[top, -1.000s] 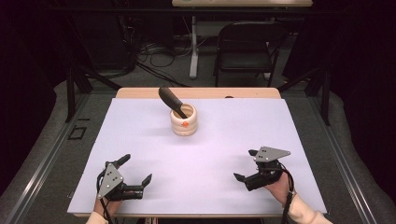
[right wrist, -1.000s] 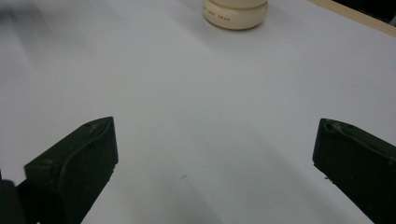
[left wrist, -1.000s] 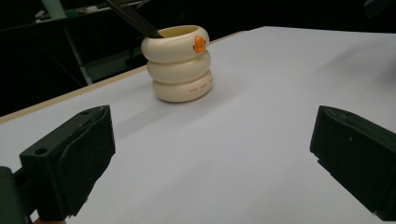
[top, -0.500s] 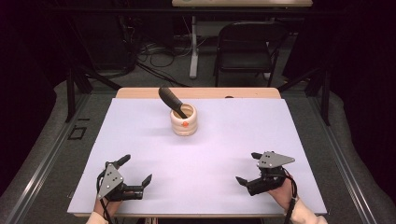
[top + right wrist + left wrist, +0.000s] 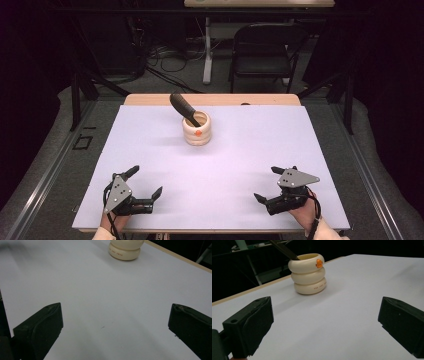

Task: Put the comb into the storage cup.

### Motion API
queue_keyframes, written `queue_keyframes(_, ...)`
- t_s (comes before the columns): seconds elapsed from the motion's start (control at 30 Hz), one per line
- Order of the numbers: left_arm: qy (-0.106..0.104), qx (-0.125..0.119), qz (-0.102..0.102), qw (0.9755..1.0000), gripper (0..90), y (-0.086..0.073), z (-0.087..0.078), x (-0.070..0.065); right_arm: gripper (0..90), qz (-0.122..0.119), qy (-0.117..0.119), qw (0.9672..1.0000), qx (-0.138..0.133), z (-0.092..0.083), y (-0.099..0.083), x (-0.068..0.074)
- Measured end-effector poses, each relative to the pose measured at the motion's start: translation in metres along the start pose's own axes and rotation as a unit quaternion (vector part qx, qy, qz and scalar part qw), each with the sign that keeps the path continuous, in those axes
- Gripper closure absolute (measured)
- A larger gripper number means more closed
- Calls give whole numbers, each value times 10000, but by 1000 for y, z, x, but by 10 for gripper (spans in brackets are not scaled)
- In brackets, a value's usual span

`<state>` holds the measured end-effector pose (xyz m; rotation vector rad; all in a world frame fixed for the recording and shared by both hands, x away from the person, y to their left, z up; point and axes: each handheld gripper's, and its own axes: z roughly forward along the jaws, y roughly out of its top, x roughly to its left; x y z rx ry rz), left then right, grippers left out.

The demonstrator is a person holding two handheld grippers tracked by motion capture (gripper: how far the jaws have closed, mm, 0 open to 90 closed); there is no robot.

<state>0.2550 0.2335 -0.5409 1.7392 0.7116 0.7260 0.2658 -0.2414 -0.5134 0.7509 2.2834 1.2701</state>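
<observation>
White tabletop (image 5: pixel 240 165): black tool (image 5: pixel 183 109) in ringed cup (image 5: pixel 196 129) leans seemingly far-left.

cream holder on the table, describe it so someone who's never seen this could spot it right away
On the white table, look toward the far edge, a little left of centre, well away from both grippers. The cream holder stands there upright, shaped like three stacked rings. An orange mark on its top ring and a dark handle leaning out of it set it apart.
</observation>
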Motion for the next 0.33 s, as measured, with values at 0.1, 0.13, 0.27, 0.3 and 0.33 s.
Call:
queue_keyframes(0.1,-3,17,4,10000,0,0,1,0,0,2,-21,10000,2,-1,-2,0)
queue_keyframes(0.13,-6,20,1,10000,0,0,1,0,0,-12,-30,10000,-34,-2,-2,1)
queue_keyframes(0.27,-7,14,-1,10000,0,0,1,1,0,-37,-24,9999,-109,-4,-2,2)
queue_keyframes(0.3,-7,13,-1,10000,0,0,1,1,0,-45,-21,9999,-123,-4,-2,2)
queue_keyframes(0.33,-11,12,-16,10000,0,0,1,1,0,-58,-23,9999,-147,-4,-2,2)
